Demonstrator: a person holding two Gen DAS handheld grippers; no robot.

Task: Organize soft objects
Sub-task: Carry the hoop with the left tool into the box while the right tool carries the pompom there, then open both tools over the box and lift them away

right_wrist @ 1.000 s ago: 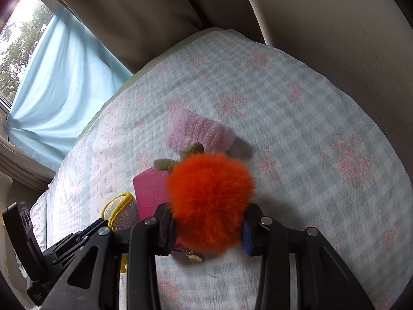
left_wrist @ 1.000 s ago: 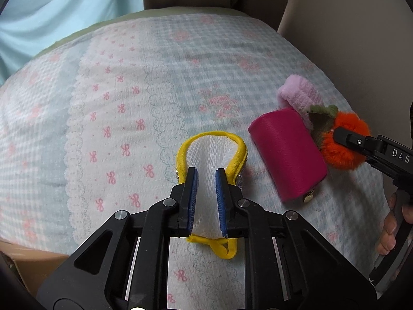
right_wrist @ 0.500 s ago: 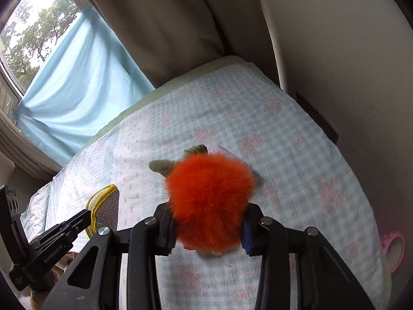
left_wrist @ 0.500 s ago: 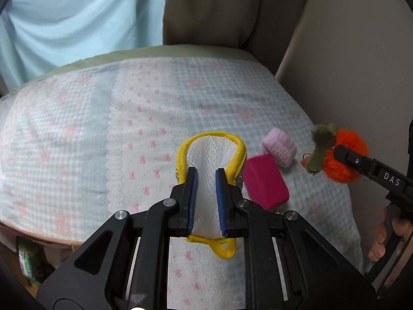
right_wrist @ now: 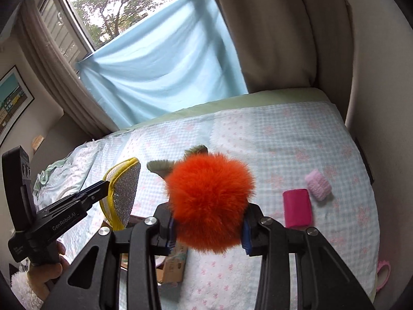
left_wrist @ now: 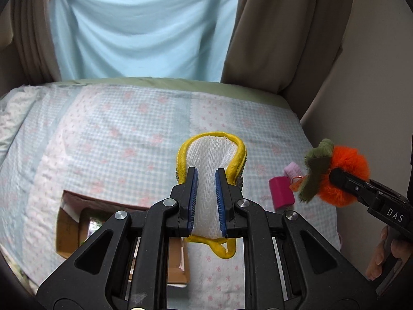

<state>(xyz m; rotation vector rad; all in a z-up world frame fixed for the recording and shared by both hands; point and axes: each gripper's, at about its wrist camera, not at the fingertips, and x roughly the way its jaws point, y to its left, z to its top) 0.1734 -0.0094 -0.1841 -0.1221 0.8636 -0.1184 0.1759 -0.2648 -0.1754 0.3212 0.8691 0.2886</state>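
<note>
Here, "DAS" on right gripper (left_wrist: 338, 178), "GenRobot.AI" on left gripper (right_wrist: 102, 188)

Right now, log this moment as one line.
left gripper: shut on yellow-rimmed white mesh pouch | right gripper: shut on fluffy orange pompom | both lifted above bed

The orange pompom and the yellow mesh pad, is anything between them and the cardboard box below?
Nothing visible. The right gripper holds the orange pompom and the left gripper holds the mesh pad, both in open air above the bed; the box lies open beneath.
</note>
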